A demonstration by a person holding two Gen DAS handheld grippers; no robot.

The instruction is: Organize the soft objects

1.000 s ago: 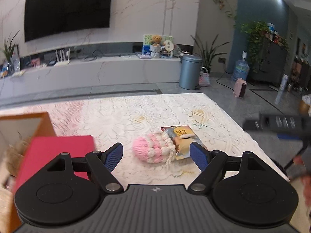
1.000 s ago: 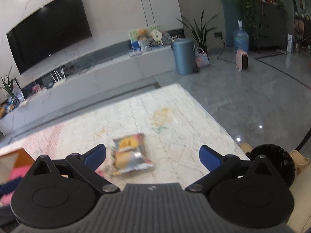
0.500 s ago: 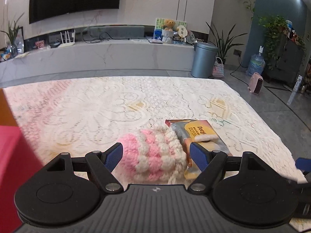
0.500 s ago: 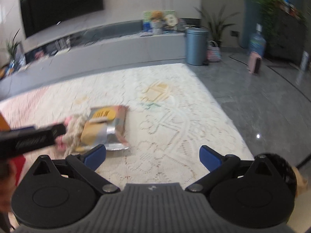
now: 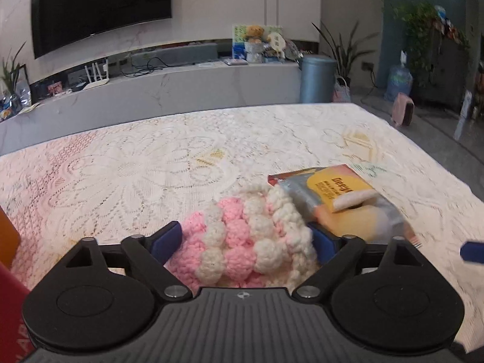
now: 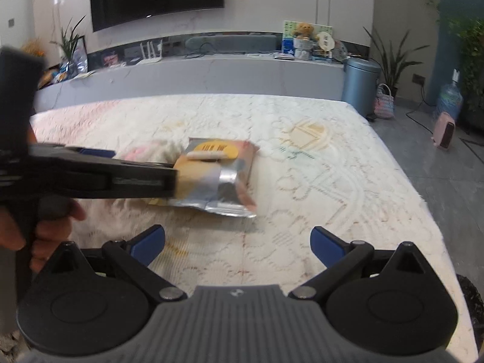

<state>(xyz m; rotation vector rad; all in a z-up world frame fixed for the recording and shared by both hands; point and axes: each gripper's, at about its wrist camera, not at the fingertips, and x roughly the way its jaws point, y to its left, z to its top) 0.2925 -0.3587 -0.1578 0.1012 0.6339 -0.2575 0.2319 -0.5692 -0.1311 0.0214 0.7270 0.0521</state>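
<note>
A pink and white crocheted piece [image 5: 239,236] lies on the lace tablecloth [image 5: 151,166], its right edge against a silver and yellow snack packet [image 5: 341,202]. My left gripper [image 5: 245,242] is low over the cloth with the crocheted piece between its blue pads; its jaws are opening and stand wide. In the right wrist view the left gripper [image 6: 103,175] reaches in from the left, held by a hand, partly hiding the crocheted piece [image 6: 148,151]. My right gripper [image 6: 237,243] is open and empty above bare cloth, just short of the packet [image 6: 217,175].
A red box [image 5: 9,302] and an orange box [image 5: 7,242] stand at the left edge. The table's right edge drops to a grey floor, where a black bin [image 6: 472,299] sits. A long TV counter runs behind the table.
My left gripper came down and forward until the crocheted piece sat between its fingers. My right gripper sank toward the table, rolled level, and the packet is nearer.
</note>
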